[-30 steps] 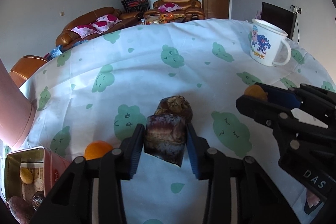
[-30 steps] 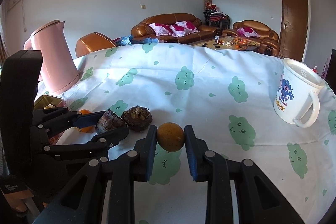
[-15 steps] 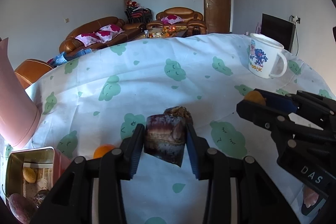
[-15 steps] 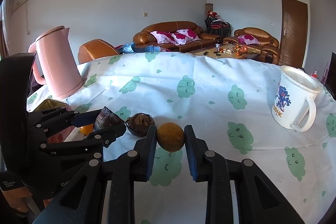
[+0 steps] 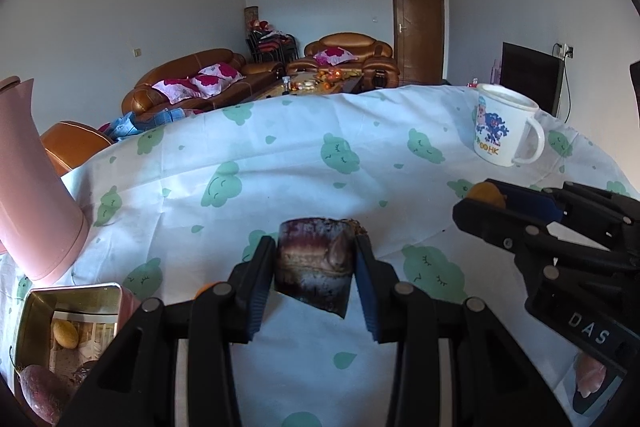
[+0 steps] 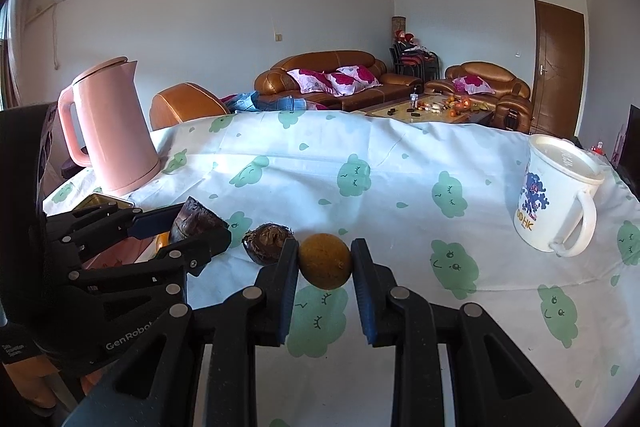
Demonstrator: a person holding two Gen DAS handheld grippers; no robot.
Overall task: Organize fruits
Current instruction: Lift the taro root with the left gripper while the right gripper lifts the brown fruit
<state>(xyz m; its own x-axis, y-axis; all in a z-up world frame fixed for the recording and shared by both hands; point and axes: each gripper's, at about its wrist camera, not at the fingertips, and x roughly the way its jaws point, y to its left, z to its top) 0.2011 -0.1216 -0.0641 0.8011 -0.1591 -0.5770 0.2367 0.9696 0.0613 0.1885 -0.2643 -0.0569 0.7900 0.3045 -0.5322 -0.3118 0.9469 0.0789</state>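
My left gripper (image 5: 315, 267) is shut on a dark purple cut fruit (image 5: 314, 267) and holds it above the table. It also shows in the right wrist view (image 6: 196, 223). My right gripper (image 6: 325, 261) is shut on a round brown-yellow fruit (image 6: 325, 261), raised off the cloth; that fruit shows in the left wrist view (image 5: 485, 194). A dark wrinkled fruit (image 6: 267, 241) lies on the cloth between the grippers. An open metal tin (image 5: 68, 323) at the lower left holds a yellow fruit (image 5: 65, 333) and dark fruits (image 5: 40, 391). A small orange fruit (image 6: 162, 239) lies beside the tin.
A pink kettle (image 6: 114, 131) stands at the left edge of the table beyond the tin. A white printed mug (image 6: 554, 193) stands at the right. The table carries a white cloth with green clouds (image 6: 360, 163). Sofas and a coffee table lie beyond.
Both grippers have risen with their fruits held. The wrinkled fruit and the orange stayed on the cloth and now sit lower, partly hidden behind my left gripper.
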